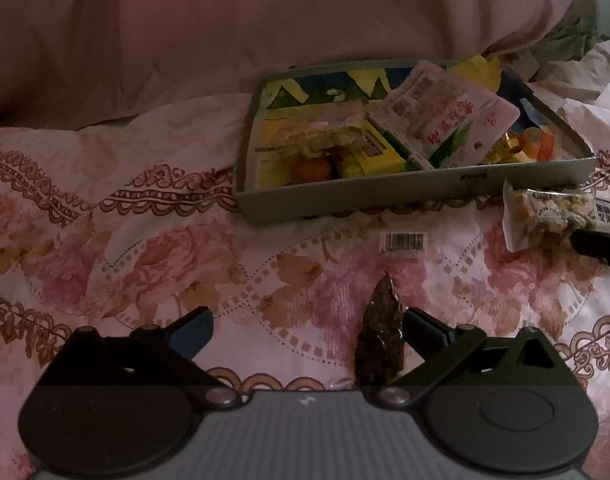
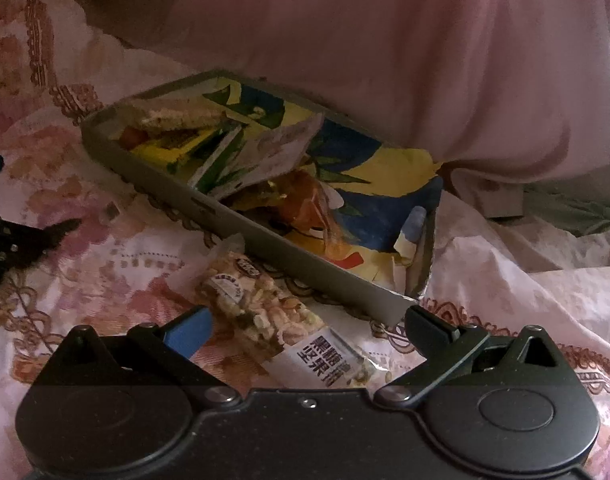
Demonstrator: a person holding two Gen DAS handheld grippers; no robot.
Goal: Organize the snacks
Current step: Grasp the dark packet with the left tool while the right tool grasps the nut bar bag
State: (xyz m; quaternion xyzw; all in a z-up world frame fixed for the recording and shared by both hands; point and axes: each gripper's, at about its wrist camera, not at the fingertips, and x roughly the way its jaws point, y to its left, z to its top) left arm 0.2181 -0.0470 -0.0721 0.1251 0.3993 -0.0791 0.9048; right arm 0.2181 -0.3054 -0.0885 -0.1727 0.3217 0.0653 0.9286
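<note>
Left gripper (image 1: 307,330) jaws wide; dark snack bar (image 1: 381,338) lies on the bedspread (image 1: 145,248) touching its right finger, ungripped. Right gripper (image 2: 307,330) wide, nut bar (image 2: 265,312) between fingers, ungripped; label "黑糖…坚果" partly legible. Snack box (image 1: 345,196) ahead.

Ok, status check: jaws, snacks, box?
Both jaws open. Dark snack beside left gripper. Nut bar between right gripper jaws, ungrasped. Box part-filled, path clear.
</note>
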